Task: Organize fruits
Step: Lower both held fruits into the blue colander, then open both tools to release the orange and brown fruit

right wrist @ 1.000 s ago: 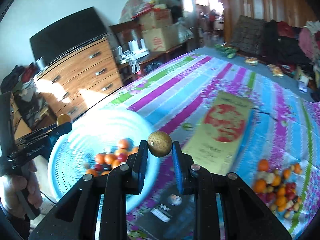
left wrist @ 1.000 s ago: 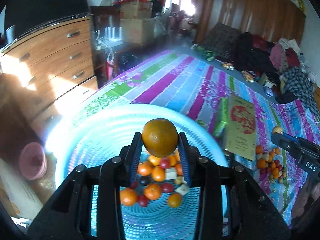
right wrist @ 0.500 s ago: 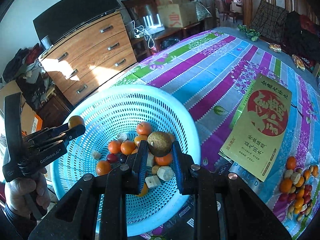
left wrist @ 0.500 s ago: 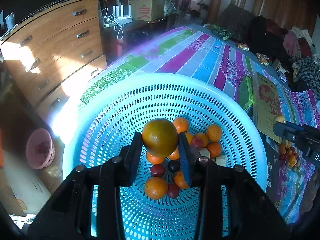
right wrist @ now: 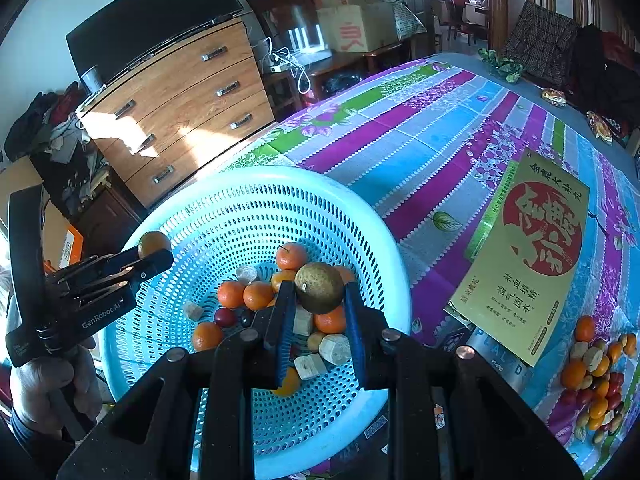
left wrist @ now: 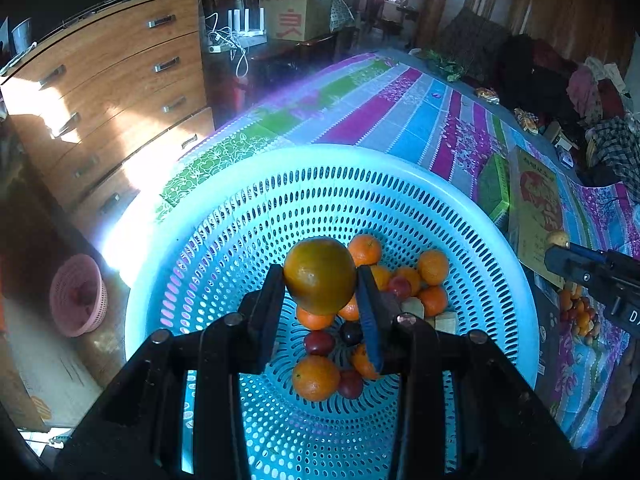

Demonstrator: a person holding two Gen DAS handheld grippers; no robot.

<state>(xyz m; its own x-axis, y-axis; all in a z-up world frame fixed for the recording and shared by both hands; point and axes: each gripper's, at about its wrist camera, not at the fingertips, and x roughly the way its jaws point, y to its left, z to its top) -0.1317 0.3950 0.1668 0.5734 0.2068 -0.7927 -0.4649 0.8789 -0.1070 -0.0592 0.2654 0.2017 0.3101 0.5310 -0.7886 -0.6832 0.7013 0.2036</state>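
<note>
Orange (left wrist: 319, 276) | round, upright | clamped in left gripper (left wrist: 320, 300)

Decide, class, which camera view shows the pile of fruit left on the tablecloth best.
The right wrist view: the fruit pile lies unobstructed at lower right. In the left wrist view the pile is small at the edge, partly behind the right gripper.

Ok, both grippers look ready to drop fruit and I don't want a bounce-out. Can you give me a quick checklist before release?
1. Left gripper grips the greenish orange: ok.
2. Right gripper grips the brownish fruit: ok.
3. Both fruits over the blue basket, inside its rim: ok.
4. Free room in the basket beside the fruit pile: ok.
5. Grippers clear of each other: ok.
6. Drop height above the pile: cannot tell.
</note>
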